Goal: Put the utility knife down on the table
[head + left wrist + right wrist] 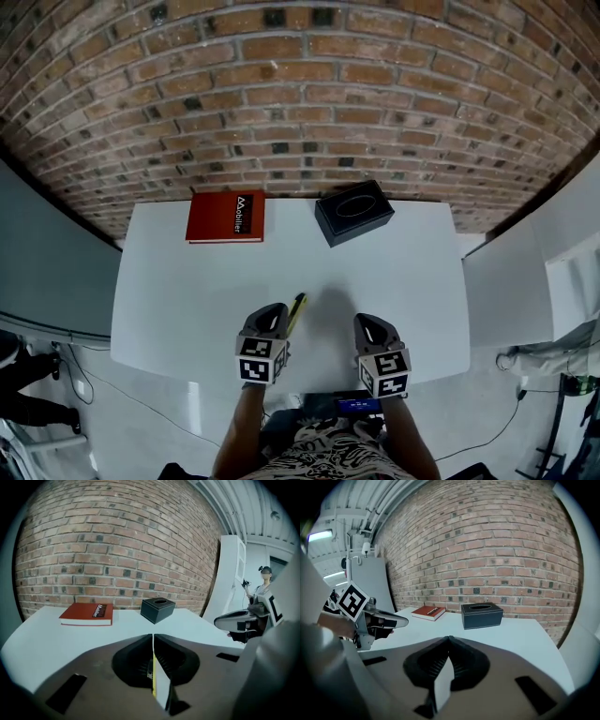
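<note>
- Far left of the white table (169, 309), at its back edge: 1 red book (225, 217), lying flat with its cover up, close to the brick wall (300, 94).
- Left gripper (272, 319): over the table's near edge, pointing toward the wall. In the left gripper view its jaws are pressed together on the utility knife (152, 670), which shows as a thin yellow strip standing on edge in the slit between them.
- Head view: the yellow utility knife (296, 312) sticks out forward and slightly right from the left gripper's tips, over bare tabletop. It is clamped in the gripper, not lying free. Contact between knife and table cannot be judged from these views.
- Right of the book, also at the back edge: 1 black box (353, 213) with an oval opening on top, turned at an angle to the table edge. Book and box are well apart from both grippers.
- Right gripper (372, 328): beside the left one, near the table's front edge. The right gripper view shows its jaws (449, 641) brought together with nothing between them.
</note>
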A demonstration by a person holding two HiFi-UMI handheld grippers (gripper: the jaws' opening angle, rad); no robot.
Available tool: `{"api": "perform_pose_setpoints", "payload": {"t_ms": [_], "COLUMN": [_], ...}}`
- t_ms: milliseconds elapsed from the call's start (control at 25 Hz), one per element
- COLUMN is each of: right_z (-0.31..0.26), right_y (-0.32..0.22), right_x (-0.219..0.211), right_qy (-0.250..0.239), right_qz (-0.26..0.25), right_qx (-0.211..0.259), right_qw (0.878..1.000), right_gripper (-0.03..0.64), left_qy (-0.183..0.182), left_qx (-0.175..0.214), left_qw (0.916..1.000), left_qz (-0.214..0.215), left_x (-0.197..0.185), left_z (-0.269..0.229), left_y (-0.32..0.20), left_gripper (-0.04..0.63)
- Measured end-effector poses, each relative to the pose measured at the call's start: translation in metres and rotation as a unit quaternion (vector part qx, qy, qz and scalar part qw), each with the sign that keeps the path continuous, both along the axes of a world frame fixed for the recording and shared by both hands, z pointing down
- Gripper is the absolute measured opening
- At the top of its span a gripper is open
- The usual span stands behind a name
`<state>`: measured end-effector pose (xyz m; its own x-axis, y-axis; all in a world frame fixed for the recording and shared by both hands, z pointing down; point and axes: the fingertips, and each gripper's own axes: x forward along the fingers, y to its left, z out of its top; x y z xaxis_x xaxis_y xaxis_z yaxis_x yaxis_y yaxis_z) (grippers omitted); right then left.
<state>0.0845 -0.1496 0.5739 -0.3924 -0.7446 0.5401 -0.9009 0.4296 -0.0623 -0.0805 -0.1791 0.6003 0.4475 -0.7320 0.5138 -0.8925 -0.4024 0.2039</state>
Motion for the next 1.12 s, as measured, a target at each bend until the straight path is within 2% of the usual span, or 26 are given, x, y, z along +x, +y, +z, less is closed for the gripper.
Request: {"api": "perform_pose_setpoints", "payload": {"t_ms": [120, 520, 880, 1120], "right_z": [-0.010, -0.045, -0.064, -0.075], "right_y": [0.005, 0.023, 0.039, 0.043], "right_x": [-0.003, -0.006, -0.015, -0.017], "right_qy": [0.009, -0.008, -0.019, -0.026], "right_qz": [-0.006, 0.000, -0.008, -0.010], "right_qx": [0.018, 0.062, 0.087, 0.097], "right_qw": [1.000, 0.998, 0.996, 0.995], "right_gripper": [0.000, 0.000, 0.000, 0.000], "left_qy": [0.003, 0.068, 0.069, 0.067], "left_qx": [0.022, 0.069, 0.100, 0.105], "left_qw": [0.9998, 0.9953, 0.9925, 0.9920], "left_qz": [-0.004, -0.011, -0.017, -0.023], "left_x": [-0.002, -0.006, -0.017, -0.021], "left_z": [-0.017, -0.069, -0.093, -0.100], "left_y": [0.001, 0.018, 0.035, 0.043], "left_gripper": [0.020, 0.020, 0.020, 0.020]}}
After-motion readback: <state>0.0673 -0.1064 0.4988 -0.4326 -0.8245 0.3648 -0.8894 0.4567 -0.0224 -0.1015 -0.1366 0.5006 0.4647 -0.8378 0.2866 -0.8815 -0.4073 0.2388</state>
